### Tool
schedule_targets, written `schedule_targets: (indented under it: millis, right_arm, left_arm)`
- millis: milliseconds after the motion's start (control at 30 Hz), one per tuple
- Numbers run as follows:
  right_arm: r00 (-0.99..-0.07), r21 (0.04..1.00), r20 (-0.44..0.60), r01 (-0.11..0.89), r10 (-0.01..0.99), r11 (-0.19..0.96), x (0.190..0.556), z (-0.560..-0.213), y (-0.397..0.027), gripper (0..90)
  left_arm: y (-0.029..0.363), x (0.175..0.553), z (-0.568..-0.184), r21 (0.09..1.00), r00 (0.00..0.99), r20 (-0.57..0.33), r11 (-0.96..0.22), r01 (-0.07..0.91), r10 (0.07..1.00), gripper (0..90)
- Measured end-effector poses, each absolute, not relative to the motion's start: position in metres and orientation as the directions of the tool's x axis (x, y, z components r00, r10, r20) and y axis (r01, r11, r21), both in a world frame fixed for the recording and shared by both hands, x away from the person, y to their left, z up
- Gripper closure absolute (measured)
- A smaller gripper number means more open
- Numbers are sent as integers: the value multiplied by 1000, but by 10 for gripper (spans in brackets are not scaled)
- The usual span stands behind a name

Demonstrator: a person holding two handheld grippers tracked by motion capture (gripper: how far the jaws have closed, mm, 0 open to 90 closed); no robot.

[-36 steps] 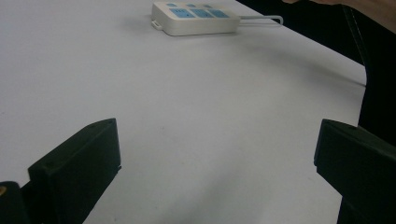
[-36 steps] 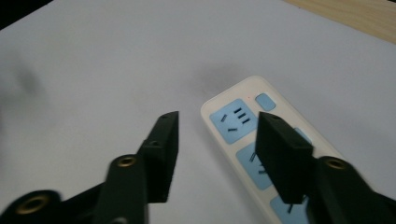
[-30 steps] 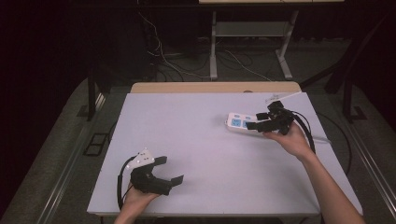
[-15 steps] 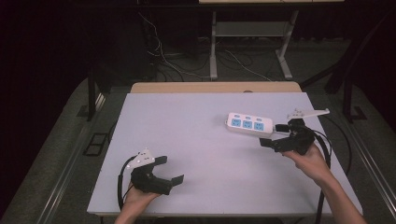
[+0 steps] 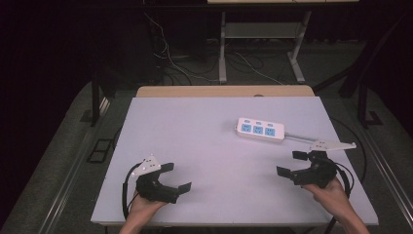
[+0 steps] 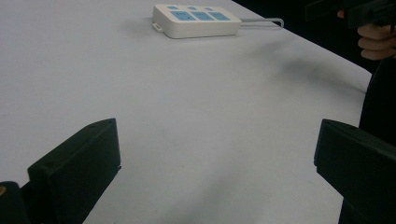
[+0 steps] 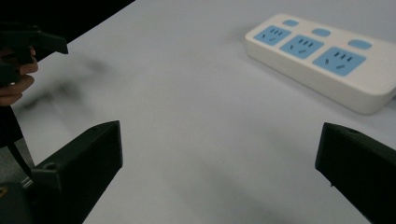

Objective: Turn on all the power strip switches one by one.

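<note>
Both grippers stood spread and empty near the table's [image 5: 204, 122] front edge: the left gripper [image 5: 176, 178] idle, the right gripper [image 5: 291, 163] clear of the power strip [image 5: 260, 129], which lay flat toward the far right, seemingly set down.

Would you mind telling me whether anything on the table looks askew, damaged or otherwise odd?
Nothing stands out. The white power strip lies flat and looks intact on the table, slightly angled to its edges, its cable trailing right. Both grippers are open and clear of it.
</note>
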State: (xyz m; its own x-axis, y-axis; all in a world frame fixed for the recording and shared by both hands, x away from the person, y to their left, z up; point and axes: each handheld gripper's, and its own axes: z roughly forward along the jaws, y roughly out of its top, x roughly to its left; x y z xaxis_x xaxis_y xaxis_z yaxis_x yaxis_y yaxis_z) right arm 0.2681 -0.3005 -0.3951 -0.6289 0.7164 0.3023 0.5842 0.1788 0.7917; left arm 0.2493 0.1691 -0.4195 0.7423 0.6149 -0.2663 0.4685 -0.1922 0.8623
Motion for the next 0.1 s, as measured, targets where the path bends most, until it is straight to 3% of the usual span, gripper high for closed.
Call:
schedule_targets:
  millis: [100]
  right_arm:
    - [-618,788,316,594,720,164,261,-404,-303,7]
  left_arm:
    - [169,249,-420,862,744,-264,-197,468,614,0]
